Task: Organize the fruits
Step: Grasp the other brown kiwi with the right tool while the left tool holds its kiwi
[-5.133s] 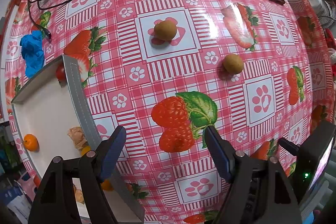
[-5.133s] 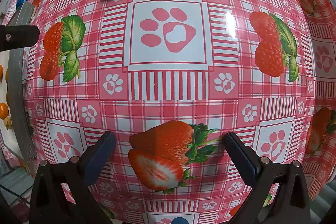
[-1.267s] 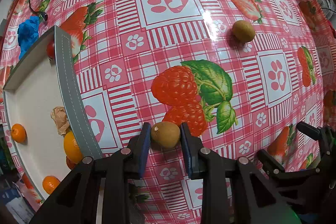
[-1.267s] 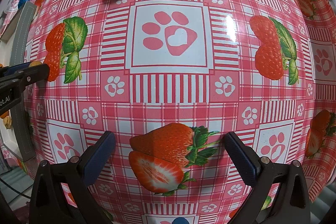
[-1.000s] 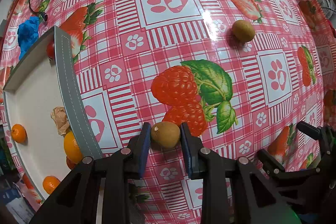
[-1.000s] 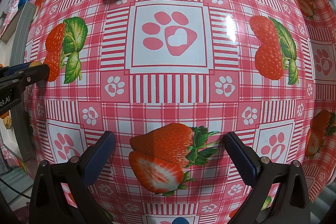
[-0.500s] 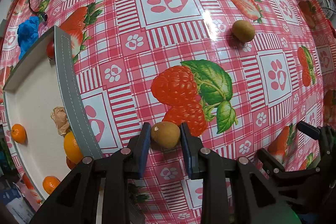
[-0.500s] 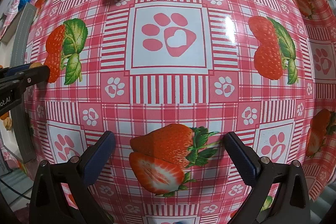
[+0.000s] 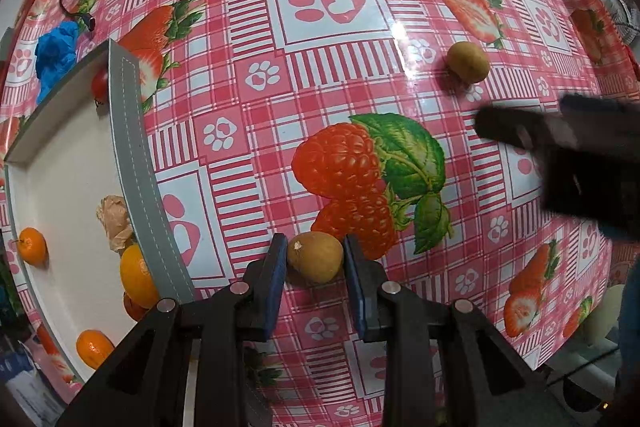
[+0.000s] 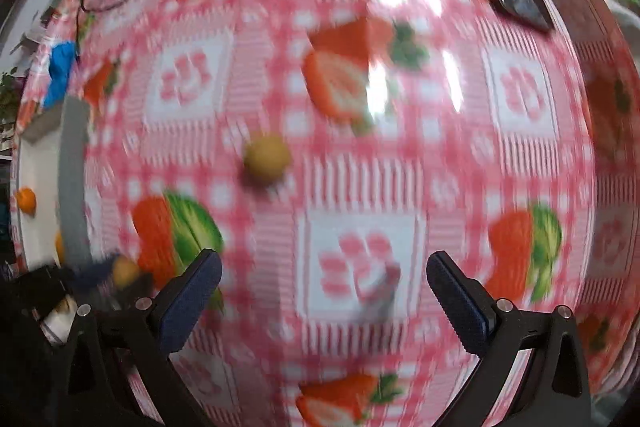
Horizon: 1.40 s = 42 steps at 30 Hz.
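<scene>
A white tray (image 9: 60, 163) with oranges (image 9: 136, 277) is seen at the tablecloth's (image 9: 320, 75) left edge. A brown fruit (image 9: 315, 256) is clamped by the left gripper (image 9: 315, 263), long axis across the jaws. The right gripper (image 10: 322, 285) is held spread, another fruit (image 10: 267, 159) lying well ahead.

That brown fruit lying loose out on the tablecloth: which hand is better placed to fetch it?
The right gripper: it is open and empty with the loose fruit ahead. The left gripper already clamps another fruit.

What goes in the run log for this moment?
left gripper: shut on round brown fruit | right gripper: open, empty | second brown fruit: on tablecloth | white tray: holds oranges
</scene>
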### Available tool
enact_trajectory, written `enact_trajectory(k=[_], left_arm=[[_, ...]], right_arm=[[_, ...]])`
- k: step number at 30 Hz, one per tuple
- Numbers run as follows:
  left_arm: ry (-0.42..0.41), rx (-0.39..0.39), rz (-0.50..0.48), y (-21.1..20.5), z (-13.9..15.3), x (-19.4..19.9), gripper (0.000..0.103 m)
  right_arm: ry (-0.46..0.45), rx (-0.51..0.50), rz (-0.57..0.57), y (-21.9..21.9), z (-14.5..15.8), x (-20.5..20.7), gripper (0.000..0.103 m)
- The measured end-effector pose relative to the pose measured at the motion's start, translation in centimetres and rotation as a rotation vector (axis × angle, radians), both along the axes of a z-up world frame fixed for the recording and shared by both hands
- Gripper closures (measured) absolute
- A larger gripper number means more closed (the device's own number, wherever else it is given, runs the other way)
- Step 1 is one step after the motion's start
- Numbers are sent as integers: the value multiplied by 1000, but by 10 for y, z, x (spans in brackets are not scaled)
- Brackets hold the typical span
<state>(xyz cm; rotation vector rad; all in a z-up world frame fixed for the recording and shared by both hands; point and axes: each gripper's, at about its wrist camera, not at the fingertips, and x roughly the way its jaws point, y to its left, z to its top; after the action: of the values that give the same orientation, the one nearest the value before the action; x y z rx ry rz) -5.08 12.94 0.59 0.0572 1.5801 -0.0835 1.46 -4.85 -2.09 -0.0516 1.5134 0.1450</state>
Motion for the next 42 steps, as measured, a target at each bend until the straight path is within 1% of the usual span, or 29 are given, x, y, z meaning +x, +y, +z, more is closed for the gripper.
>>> enact_trajectory(k=[1,2,4,6,9,10,11,12,14,15,19,21,23,25,28,35,42], left_arm=[[-1,-1,2,0,0,0,72],[-1,-1,4,1,0,0,72],[-2,0,7,1,-1,0,72],[-3,0,11,1,-1,0,72],[-5,-4,20,2,-1,-1,72],[-5,-3,21,2,-1,-1,72],[-6,-3,21,2,-1,-1,72],[-7,-2,22,2,0,-1,72],[-7,-3,23,2,0,-2,72],[-6,-5,22,2,0,-2,72],[3,-29,29,5,1,-1,72],[14,-60,41,11,2,-2,72],[24,-87,50,16,2,-4,72],[27,-92,45,18,4,-6,72],[27,-87,28,21,7,-12,72],[19,-91,-18,13,21,-25,72],[8,-100,-50,-3,44,-33,72]], right_arm=[[-8,1,10,7,0,8,2],[-15,1,22,13,0,15,13],[-1,18,41,27,-4,31,22],[7,26,45,38,-9,41,22],[-13,3,77,53,-12,52,22],[-17,4,90,60,-13,54,29],[-21,1,101,65,-14,52,41],[-29,-18,119,71,-13,53,47],[-38,-32,141,80,-10,55,72],[-34,-23,136,80,-10,57,75],[-11,24,88,69,-8,55,75],[4,71,57,63,-6,50,75],[13,104,25,52,-5,38,75],[26,123,-14,44,-2,28,75],[50,130,-45,40,-3,13,75],[99,124,-76,51,-4,-43,75],[109,123,-88,62,4,-66,75]])
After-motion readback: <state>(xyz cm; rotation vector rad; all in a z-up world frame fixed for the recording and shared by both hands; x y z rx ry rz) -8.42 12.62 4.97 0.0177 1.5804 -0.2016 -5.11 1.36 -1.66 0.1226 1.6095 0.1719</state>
